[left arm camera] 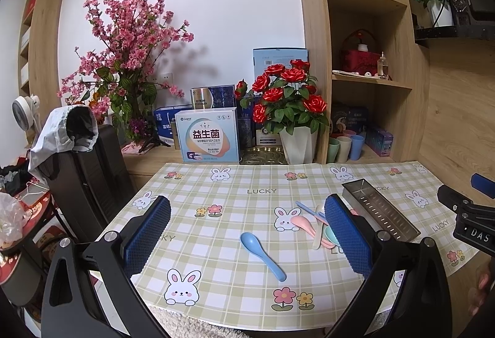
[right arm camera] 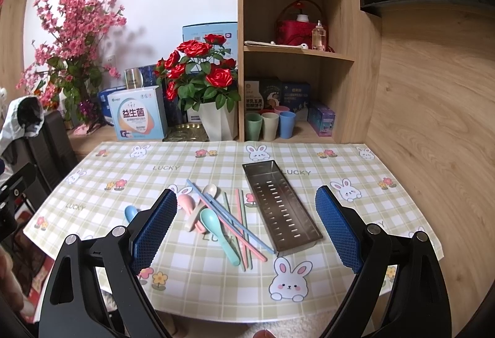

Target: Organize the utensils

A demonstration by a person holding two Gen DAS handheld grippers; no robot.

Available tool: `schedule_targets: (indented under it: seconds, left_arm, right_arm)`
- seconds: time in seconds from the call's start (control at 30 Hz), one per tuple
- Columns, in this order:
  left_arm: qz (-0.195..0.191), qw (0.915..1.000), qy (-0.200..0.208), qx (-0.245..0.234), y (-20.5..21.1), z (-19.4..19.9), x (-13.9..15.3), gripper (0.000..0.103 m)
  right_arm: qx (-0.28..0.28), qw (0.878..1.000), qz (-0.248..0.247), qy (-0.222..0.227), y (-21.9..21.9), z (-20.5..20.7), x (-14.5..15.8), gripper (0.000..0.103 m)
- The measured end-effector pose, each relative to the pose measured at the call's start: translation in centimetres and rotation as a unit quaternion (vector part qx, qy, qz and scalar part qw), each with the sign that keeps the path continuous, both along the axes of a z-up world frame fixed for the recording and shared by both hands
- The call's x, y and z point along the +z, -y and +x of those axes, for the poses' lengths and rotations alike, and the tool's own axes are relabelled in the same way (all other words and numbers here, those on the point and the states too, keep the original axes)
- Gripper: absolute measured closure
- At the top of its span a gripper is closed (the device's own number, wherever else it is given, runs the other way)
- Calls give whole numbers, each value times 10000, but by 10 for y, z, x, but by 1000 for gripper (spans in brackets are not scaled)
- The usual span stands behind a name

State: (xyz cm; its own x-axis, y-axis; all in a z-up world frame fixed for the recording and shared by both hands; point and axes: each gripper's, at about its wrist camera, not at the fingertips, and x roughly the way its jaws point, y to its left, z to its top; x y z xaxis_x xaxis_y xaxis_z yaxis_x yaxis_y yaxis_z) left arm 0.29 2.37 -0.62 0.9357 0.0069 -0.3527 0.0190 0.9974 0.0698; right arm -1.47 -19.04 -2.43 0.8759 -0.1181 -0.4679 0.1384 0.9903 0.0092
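the metal tray (right arm camera: 280, 208) lies on the checked table mat (right arm camera: 198, 288), long and narrow, with rows of slots in its bottom, and nothing is inside it. just left of the tray there is a loose pile of utensils: a teal spoon (right arm camera: 218, 232), a pink spoon (right arm camera: 187, 204) and a cream spoon (right arm camera: 202, 205) that cross each other, with blue chopsticks (right arm camera: 230, 215) lying over them in a slant and pink chopsticks (right arm camera: 243, 229) closest to the tray, not touching it. a light blue spoon (left arm camera: 263, 254) lies alone, well to the left of the tray and apart from the pile, with its bowl pointing away from the camera.

the left gripper (left arm camera: 247, 239) hangs above the mat on the far left side of the tray, its fingers wide apart, and the light blue spoon is seen between them; it holds nothing. the right gripper (right arm camera: 246, 232) is also spread wide and empty, above the mat, with the pile and the tray showing between its blue pads (right arm camera: 154, 229).

behind the tray, at the back edge of the mat, stands a white pot of red roses (right arm camera: 201, 71), and on the shelf beside it three cups (right arm camera: 269, 125) stand in a row.
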Motion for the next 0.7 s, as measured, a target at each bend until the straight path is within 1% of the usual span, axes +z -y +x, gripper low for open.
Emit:
schedule_targets:
  seconds: [0.2, 0.4, 0.47, 0.53, 0.6, 0.67, 0.7]
  left_arm:
    - [-23, 10000, -22, -16, 1, -1, 0, 6]
    - [-103, 9999, -129, -42, 2, 4, -2, 6]
    - [-109, 9997, -211, -40, 0, 9, -3, 6]
    - [-87, 9995, -309, 62, -4, 16, -5, 6]
    - [-158, 9990, -396, 121, -12, 25, -7, 6]
    - [-299, 9987, -341, 218, -23, 34, -9, 6]
    - [-342, 9988, -248, 248, -27, 38, -11, 6]
  right_arm:
    - [-5, 10000, -4, -12, -2, 0, -1, 15]
    - [-5, 10000, 43, -57, -2, 1, -3, 15]
    - [32, 9998, 170, -94, 1, 4, -4, 15]
    - [92, 9994, 289, -138, 7, 11, -6, 15]
    - [145, 9987, 437, -236, 14, 21, -7, 15]
    - [251, 9975, 596, -277, 21, 33, -11, 15]
    - [266, 9975, 585, -299, 22, 38, -13, 15]
